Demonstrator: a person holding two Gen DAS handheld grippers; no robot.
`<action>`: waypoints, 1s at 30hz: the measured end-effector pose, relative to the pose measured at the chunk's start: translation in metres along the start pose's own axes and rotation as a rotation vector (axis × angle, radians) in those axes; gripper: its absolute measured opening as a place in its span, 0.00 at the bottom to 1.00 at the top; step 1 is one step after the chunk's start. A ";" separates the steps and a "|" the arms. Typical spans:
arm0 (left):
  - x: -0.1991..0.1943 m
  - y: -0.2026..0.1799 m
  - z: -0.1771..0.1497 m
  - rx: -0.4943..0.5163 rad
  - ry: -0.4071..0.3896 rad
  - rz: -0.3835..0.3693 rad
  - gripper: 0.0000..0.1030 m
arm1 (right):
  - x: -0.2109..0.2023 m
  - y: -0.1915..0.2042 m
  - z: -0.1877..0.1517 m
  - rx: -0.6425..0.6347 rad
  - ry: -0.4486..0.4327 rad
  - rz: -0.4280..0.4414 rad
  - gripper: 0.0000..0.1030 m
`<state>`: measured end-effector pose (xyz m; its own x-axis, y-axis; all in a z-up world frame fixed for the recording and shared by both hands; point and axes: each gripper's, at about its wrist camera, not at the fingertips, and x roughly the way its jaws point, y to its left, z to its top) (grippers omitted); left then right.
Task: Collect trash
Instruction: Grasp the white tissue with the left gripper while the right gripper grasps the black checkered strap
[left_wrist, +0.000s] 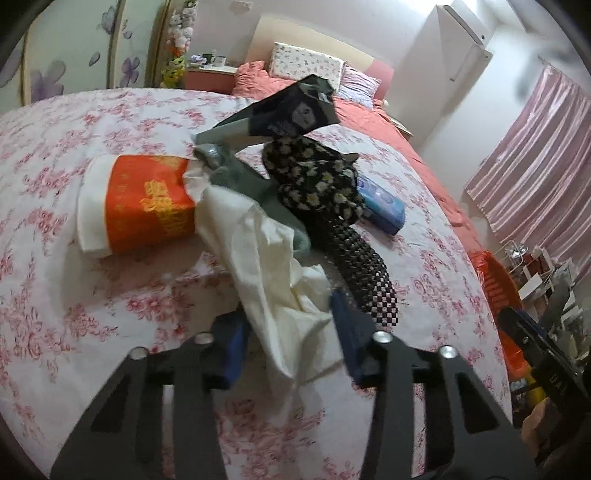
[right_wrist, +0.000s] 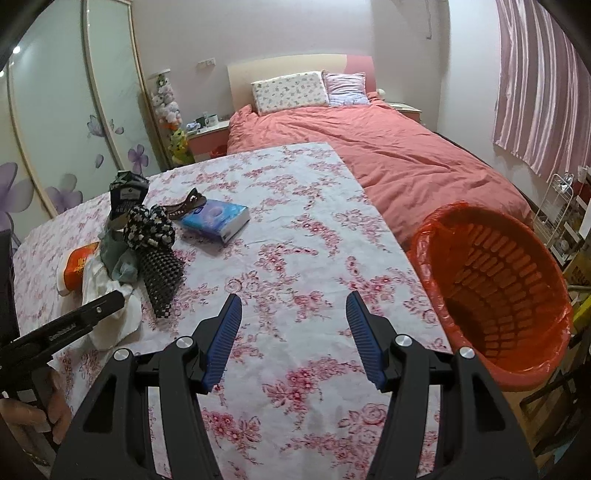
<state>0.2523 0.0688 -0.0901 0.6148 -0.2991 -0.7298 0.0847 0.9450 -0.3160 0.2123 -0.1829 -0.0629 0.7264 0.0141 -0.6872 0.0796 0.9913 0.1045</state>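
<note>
My orange bin (right_wrist: 491, 295) stands at the table's corner, lined, within easy dropping reach. The trash pile sits mid-cloth. My right gripper (right_wrist: 293, 332) hangs spread and empty over bare cloth. My left gripper (left_wrist: 291, 332) straddles the white tissue (left_wrist: 280, 280); I cannot tell whether its pads bite.

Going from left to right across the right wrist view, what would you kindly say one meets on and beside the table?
Orange packet → black checkered cloth → blue tissue pack → orange basket.
</note>
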 end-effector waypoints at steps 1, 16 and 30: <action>-0.001 -0.002 0.000 0.015 -0.008 0.006 0.37 | 0.001 0.001 0.000 -0.003 0.001 0.001 0.57; -0.059 0.020 0.001 0.086 -0.132 0.103 0.35 | 0.028 0.054 0.007 -0.053 0.027 0.082 0.57; -0.088 0.073 0.006 -0.006 -0.164 0.145 0.35 | 0.082 0.123 0.025 -0.109 0.123 0.173 0.57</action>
<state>0.2093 0.1647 -0.0450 0.7396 -0.1336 -0.6596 -0.0184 0.9757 -0.2183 0.2985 -0.0631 -0.0883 0.6336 0.1944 -0.7488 -0.1182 0.9809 0.1547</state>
